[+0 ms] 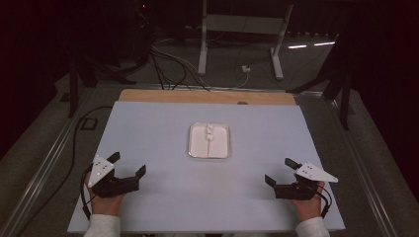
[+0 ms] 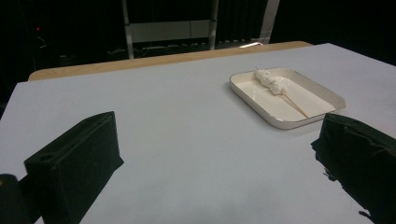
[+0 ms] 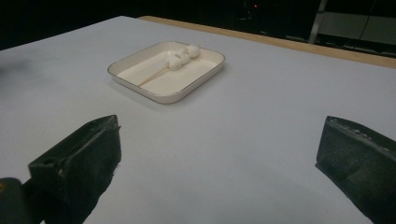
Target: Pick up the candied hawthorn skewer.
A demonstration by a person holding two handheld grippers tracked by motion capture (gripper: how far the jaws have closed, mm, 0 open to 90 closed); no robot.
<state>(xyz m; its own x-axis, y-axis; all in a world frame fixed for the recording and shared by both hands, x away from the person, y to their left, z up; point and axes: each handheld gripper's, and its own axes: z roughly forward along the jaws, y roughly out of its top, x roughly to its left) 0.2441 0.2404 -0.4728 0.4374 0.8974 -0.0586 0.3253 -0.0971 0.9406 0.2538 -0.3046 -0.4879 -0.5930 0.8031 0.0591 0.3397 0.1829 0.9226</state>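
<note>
My left claw and right claw rest wide apart-jawed and empty at the near corners of the counter. The skewer of white pieces lies in the shallow tray at mid-counter, well apart from both. To lift it well, I judge one claw should steady the tray rim while the other pinches the bare stick low.
</note>
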